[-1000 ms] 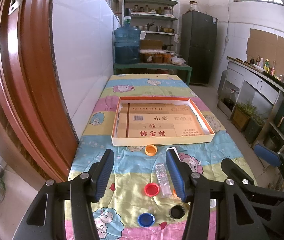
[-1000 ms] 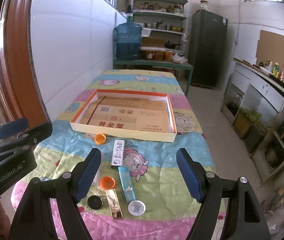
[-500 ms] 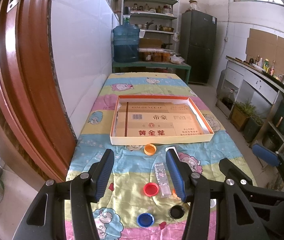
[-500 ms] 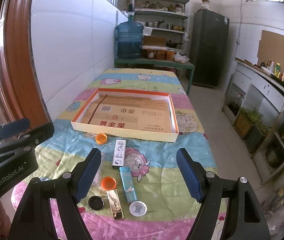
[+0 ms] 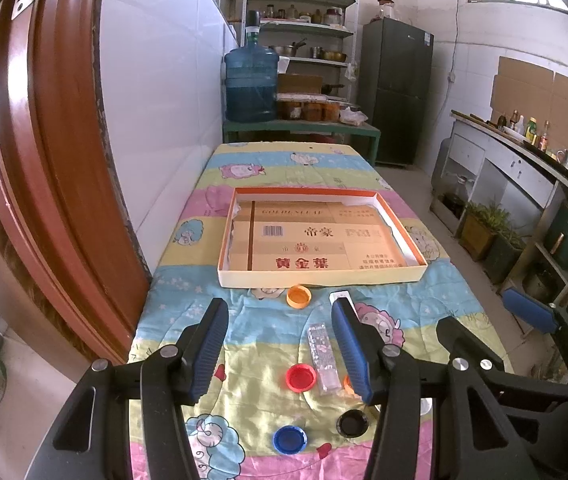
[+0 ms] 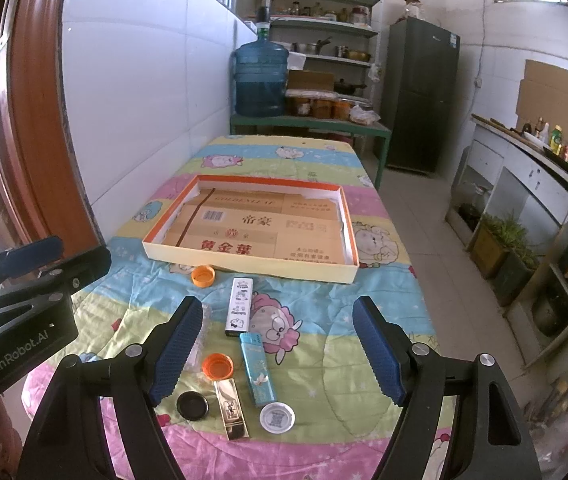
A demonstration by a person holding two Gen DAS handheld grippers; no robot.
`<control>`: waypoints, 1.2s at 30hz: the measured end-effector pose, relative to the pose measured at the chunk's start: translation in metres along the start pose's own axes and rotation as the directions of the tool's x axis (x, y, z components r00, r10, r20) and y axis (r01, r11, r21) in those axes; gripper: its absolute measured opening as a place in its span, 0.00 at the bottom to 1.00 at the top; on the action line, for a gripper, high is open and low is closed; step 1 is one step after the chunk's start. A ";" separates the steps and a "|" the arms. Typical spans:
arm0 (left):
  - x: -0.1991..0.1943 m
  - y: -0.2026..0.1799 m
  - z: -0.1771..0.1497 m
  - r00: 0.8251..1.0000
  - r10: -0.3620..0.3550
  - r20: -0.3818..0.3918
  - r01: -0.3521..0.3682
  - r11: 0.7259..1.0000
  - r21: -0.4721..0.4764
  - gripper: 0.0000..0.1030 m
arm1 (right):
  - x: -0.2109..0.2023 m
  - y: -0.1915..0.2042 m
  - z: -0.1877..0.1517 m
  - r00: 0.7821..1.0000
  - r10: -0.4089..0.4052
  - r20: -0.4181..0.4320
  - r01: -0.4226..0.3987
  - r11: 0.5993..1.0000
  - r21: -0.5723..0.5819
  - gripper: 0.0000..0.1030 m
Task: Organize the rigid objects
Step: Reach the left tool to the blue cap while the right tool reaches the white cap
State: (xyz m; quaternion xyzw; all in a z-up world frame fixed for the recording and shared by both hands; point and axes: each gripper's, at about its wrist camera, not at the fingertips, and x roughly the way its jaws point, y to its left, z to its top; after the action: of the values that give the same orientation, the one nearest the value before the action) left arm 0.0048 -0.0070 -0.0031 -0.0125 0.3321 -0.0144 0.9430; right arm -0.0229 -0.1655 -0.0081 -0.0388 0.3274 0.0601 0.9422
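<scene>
Both the left gripper (image 5: 280, 350) and the right gripper (image 6: 276, 354) hang wide and empty above the bottle caps (image 6: 217, 365) and lighters (image 6: 258, 368) scattered on the quilt, just short of the shallow box (image 6: 244, 259), likely their destination, since nothing is picked yet

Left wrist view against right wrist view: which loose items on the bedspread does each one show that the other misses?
Only the left wrist view shows the red cap and the blue cap. Only the right wrist view shows the teal lighter, the gold lighter and the white cap in full. Both show the shallow box, with no loose item in it yet, the orange cap in front of it and the black cap. The left gripper and right gripper are open and hold nothing.
</scene>
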 end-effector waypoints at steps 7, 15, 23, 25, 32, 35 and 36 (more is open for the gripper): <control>0.002 -0.001 -0.002 1.000 -0.004 0.000 0.004 1.000 -0.003 0.53 | 0.002 0.001 -0.001 1.000 -0.001 -0.001 0.001 1.000 -0.001 0.76; 0.011 0.017 -0.010 0.999 -0.049 -0.003 0.049 0.999 -0.024 0.53 | 0.012 -0.007 -0.014 1.000 -0.003 -0.019 0.003 1.000 0.020 0.76; 0.033 0.026 -0.056 0.980 -0.170 -0.100 0.173 0.985 0.022 0.53 | 0.024 -0.013 -0.046 0.997 0.016 -0.070 -0.016 1.000 -0.002 0.76; 0.038 0.022 -0.070 0.970 -0.203 -0.134 0.210 0.977 0.044 0.53 | 0.027 -0.010 -0.059 0.994 0.041 -0.098 -0.043 0.999 -0.019 0.76; 0.043 0.016 -0.101 0.945 -0.264 -0.194 0.283 0.956 0.082 0.53 | 0.036 -0.009 -0.086 0.981 0.088 -0.175 -0.096 0.995 -0.035 0.76; 0.044 0.016 -0.104 0.941 -0.275 -0.198 0.297 0.951 0.087 0.53 | 0.039 -0.014 -0.092 0.976 0.085 -0.201 -0.091 0.996 -0.021 0.77; 0.045 0.016 -0.105 0.939 -0.277 -0.201 0.299 0.950 0.089 0.53 | 0.040 -0.017 -0.093 0.974 0.085 -0.209 -0.090 0.996 -0.016 0.77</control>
State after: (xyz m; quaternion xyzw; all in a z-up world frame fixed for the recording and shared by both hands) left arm -0.0257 0.0056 -0.1136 -0.0036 0.4121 -0.1733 0.8945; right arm -0.0468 -0.1891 -0.1052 -0.0421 0.4247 0.1013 0.8987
